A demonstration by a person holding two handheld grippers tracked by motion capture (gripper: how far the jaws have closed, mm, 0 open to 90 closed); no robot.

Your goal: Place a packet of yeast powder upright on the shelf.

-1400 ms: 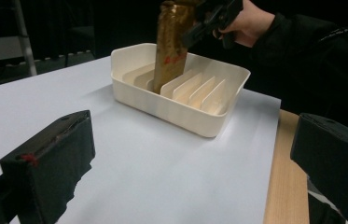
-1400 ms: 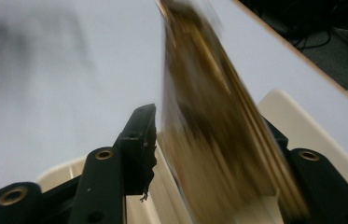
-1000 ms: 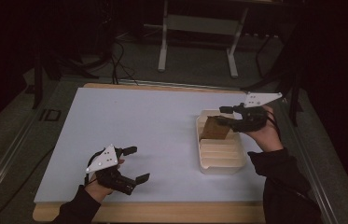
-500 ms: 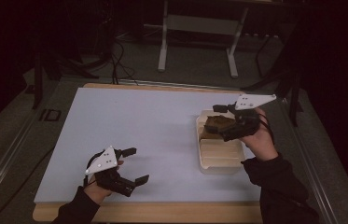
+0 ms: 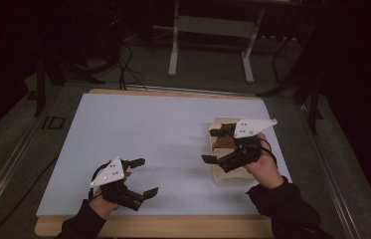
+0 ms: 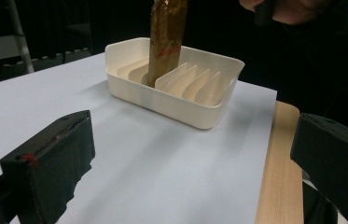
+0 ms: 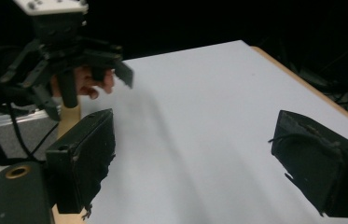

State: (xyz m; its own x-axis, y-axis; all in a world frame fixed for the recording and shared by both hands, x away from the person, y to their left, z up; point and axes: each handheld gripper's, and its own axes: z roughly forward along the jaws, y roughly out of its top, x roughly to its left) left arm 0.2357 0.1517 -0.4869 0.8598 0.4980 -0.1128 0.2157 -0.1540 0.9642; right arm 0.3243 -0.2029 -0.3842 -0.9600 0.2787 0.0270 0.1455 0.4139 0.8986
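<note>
A cream slotted tray [image 5: 216, 173] [image 6: 176, 100] lies at the right of the white tabletop [image 5: 163, 134]. A flat brown piece [image 6: 164, 42] stands upright in one of its slots. My right gripper [image 5: 211, 146] [image 7: 199, 158] hovers over the tray's left side and points left. Its jaws have just been opening and stand open, with nothing but bare table between them. My left gripper [image 5: 147, 176] [image 6: 190, 163] rests at the near left, open and empty, aimed at the tray. The left gripper [image 7: 76, 56] also appears far off in the right gripper view.
The white sheet covers a wooden table whose bare edge [image 5: 173, 226] [image 6: 279, 158] runs along the near side. Beyond the far edge are dark floor, cables [image 5: 123, 55] and the legs of a metal stand [image 5: 175, 45].
The right gripper has moved from the tray's far right end toward the person and leftward, and its jaws have spread wider. The left gripper has stayed put.
</note>
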